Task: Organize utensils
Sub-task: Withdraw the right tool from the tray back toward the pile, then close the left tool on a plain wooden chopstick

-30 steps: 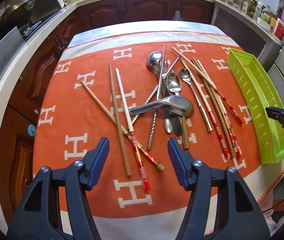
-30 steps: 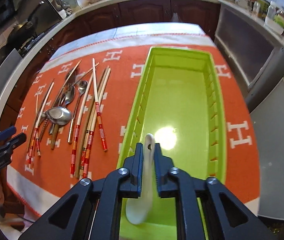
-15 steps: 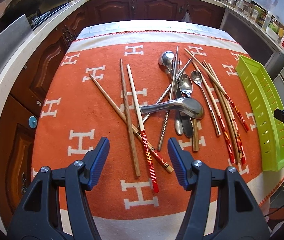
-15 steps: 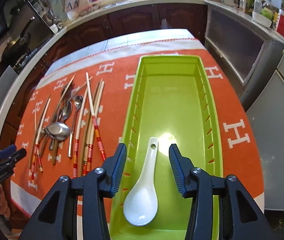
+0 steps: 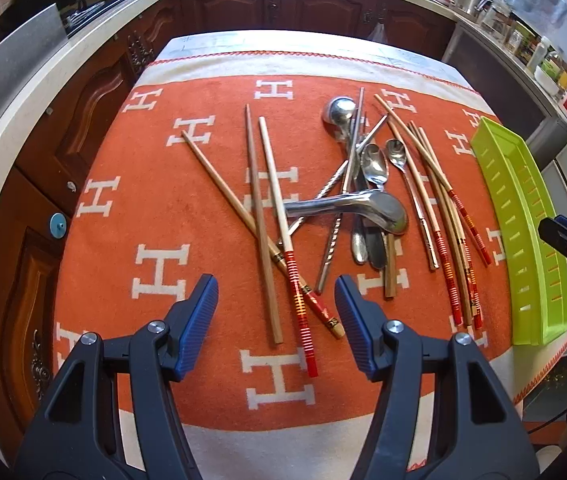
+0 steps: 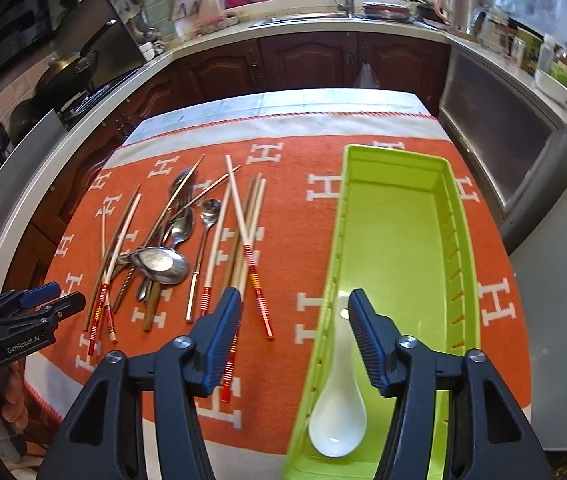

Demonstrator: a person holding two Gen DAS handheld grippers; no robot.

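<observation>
Inside green tray (image 6: 397, 248), only a white ceramic spoon (image 6: 337, 410) lies.

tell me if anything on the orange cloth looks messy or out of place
Yes: the metal spoons and wooden chopsticks lie in a crossed, tangled heap mid-cloth, with a large steel ladle-shaped spoon lying sideways across the others. Only the white ceramic spoon sits in the lime-green plastic tray.

Beyond my surface with its orange cloth (image 5: 211, 216) patterned in white H's, dark wooden cabinets (image 6: 303, 64) line the far wall, pans (image 6: 63, 72) far left.
</observation>
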